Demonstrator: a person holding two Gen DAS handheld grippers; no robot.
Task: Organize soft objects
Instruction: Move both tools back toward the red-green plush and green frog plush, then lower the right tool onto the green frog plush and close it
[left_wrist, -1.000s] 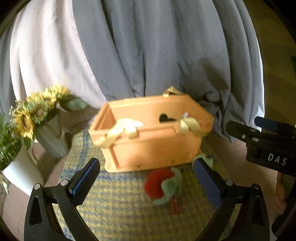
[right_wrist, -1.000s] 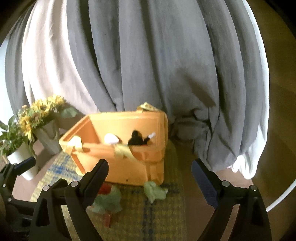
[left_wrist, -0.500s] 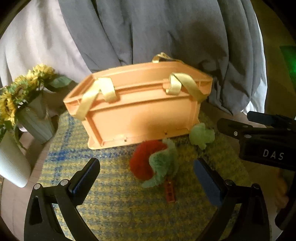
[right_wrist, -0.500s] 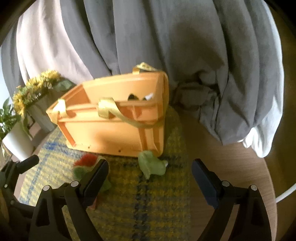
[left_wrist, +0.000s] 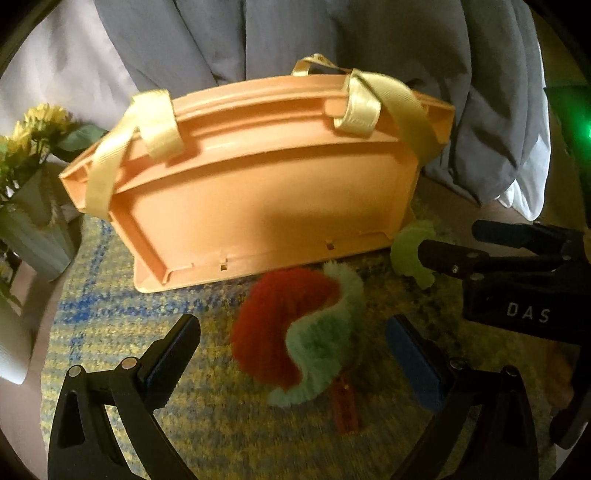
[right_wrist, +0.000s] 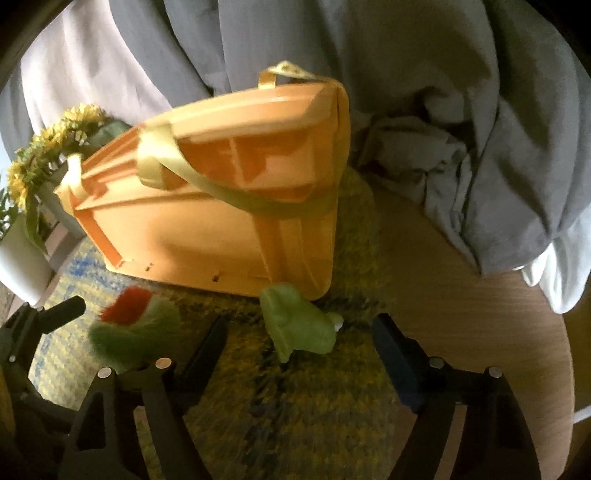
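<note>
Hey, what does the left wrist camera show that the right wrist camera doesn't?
Only the left wrist view shows a small orange tag lying by the fluffy red and green toy, plus a green light. Only the right wrist view shows bare wooden tabletop. Both show the orange basket, the small pale green toy, the yellow flowers and the grey curtain.

Orange plastic bin (left_wrist: 255, 206) sits upright on the yellow-and-blue woven mat (left_wrist: 110, 332), pale yellow ribbon handles (left_wrist: 155, 122) draped over its rim. Right in front of it lies a fuzzy red-and-green plush (left_wrist: 295, 332), curled on its side, a small orange tag sticking out underneath. Off by the bin's right corner, a smaller pale green soft toy (right_wrist: 299, 321) rests on the mat, just beside the bin wall.
</note>
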